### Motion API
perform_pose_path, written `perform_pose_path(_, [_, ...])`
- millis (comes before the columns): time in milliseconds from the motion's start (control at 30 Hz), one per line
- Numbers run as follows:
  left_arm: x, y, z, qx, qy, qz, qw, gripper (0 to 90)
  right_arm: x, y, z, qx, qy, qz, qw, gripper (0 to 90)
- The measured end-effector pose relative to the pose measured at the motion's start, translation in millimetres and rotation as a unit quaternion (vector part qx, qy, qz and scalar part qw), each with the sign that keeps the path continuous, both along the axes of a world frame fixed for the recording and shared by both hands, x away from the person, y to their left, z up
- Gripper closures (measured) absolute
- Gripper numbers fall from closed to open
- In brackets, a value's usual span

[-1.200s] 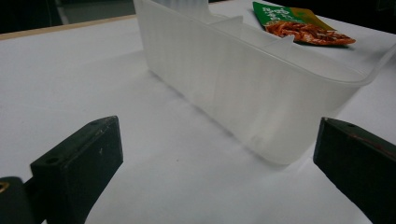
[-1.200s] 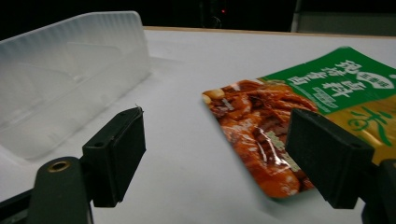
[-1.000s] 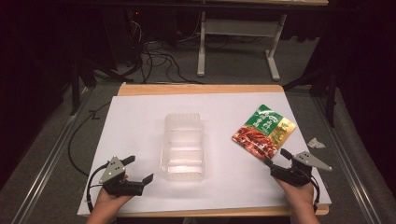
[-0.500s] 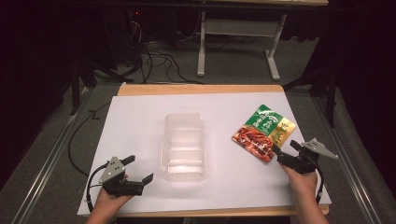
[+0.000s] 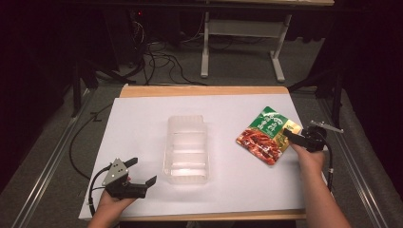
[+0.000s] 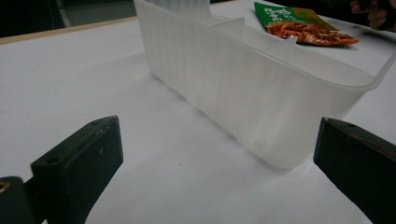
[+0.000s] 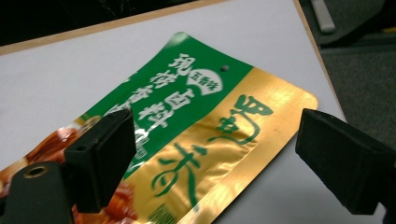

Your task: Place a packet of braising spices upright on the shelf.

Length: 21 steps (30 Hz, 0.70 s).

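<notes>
A green, gold and red snack pouch (image 5: pixel 266 135) lies flat at the right of the white sheet (image 5: pixel 142 118). My right gripper (image 5: pixel 292 136) is at the pouch's right gold corner. In the right gripper view its jaws stand wide apart over the pouch (image 7: pixel 205 116); they have just been opening and nothing is pinched between them, so the right gripper (image 7: pixel 219 140) is open. A clear ribbed plastic tray (image 5: pixel 186 148) stands empty mid-table. My left gripper (image 5: pixel 142 171) rests open near the front left, its jaws pointing at the tray's near wall (image 6: pixel 252 88).
The white sheet covers a wooden table whose edge (image 5: pixel 204 90) shows at the back. Metal rails (image 5: pixel 52 161) run along both sides. Cables (image 5: pixel 161 59) and a desk frame (image 5: pixel 242 33) lie on the floor beyond.
My right hand has moved away from the front edge, up to the pouch's right corner. The left hand, tray and pouch have stayed where they were.
</notes>
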<state>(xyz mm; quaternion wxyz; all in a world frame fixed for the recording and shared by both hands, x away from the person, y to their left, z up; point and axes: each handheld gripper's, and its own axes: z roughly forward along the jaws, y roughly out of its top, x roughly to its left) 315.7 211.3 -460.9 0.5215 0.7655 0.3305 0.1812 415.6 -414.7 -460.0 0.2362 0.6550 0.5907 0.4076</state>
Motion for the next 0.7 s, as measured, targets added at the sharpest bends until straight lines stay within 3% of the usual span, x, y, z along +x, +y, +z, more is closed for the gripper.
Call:
perform_pose_path(100, [-0.7,0.1,0.5,0.001,-0.001,-0.001,1.0,1.9,6.0,-6.4,-1.4,0.008,0.004,-0.009,0.9999,14.0])
perform_pose_path(167, [-1.3,-0.2,0.8,0.002,-0.002,-0.003,1.0,1.9,13.7,-11.6,-3.4,0.011,0.02,-0.015,0.9996,14.0])
perform_pose_path(367, [-2.0,-0.4,1.3,0.002,-0.004,-0.004,1.0,1.9,19.6,-15.7,-3.9,0.038,0.023,-0.019,0.9988,14.8])
perform_pose_path(700, [-1.0,-2.3,-0.6,0.007,0.0,-0.008,0.9999,1.9,28.2,-25.2,-9.4,0.064,0.046,-0.039,0.9961,14.9])
